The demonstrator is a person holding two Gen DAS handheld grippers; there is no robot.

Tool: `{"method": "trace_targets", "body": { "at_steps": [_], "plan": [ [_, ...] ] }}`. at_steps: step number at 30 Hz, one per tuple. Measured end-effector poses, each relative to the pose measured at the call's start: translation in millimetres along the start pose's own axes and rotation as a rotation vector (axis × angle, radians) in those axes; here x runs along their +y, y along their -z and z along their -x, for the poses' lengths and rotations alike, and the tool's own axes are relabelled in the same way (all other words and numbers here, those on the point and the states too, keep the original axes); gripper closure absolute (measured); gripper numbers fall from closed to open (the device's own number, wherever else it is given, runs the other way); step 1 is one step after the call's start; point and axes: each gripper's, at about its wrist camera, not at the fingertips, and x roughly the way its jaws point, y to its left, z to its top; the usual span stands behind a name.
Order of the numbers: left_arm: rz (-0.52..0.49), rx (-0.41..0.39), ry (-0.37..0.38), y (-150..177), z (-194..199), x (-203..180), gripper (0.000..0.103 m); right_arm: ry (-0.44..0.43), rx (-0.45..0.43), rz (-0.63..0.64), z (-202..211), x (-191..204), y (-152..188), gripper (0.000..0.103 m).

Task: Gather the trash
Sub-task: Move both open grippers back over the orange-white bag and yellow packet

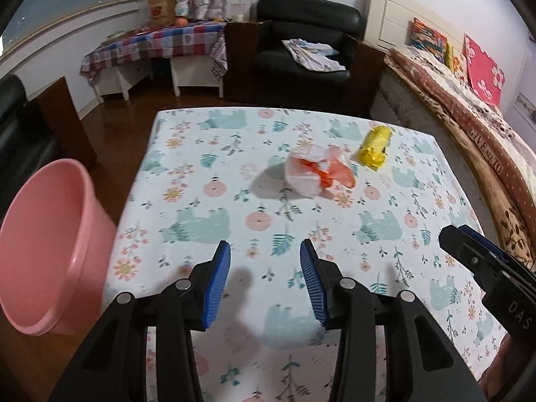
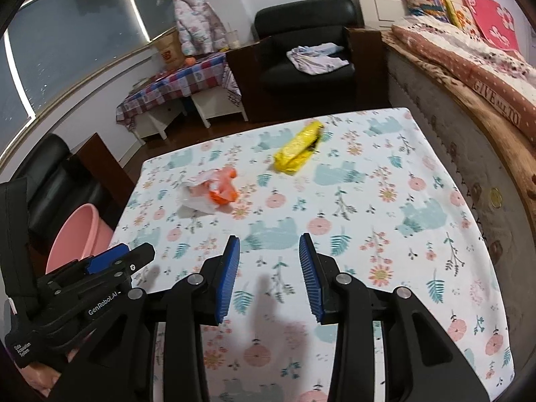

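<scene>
On the floral tablecloth [image 1: 207,201], the orange-and-white plastic bag [image 1: 313,174] lies ahead of the left gripper [image 1: 264,281], nearer it than the right gripper [image 2: 268,278]. Beyond the bag lies the yellow wrapper [image 2: 298,149], its long axis diagonal. Both grippers gape, empty.

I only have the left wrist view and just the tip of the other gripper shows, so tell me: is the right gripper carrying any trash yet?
Observer: No. The right wrist view shows the right gripper open over the tablecloth, with nothing between its pads.
Operator: What sits in line with it?
Observer: The yellow wrapper lies almost straight ahead of it. The orange and white bag is off to its left.
Operator: Anything near the bed I'm missing?
Observer: A small round gold thing sits on the mattress side. I cannot tell what it is.
</scene>
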Motion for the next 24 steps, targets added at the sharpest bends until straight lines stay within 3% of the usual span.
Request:
{"method": "trace_targets", "body": {
  "at_steps": [24],
  "plan": [
    [-0.122, 0.012, 0.079, -33.2, -37.9, -39.0, 0.054, 0.066, 0.029, -0.11, -17.6, -52.4, -10.5, 0.065]
  ]
}}
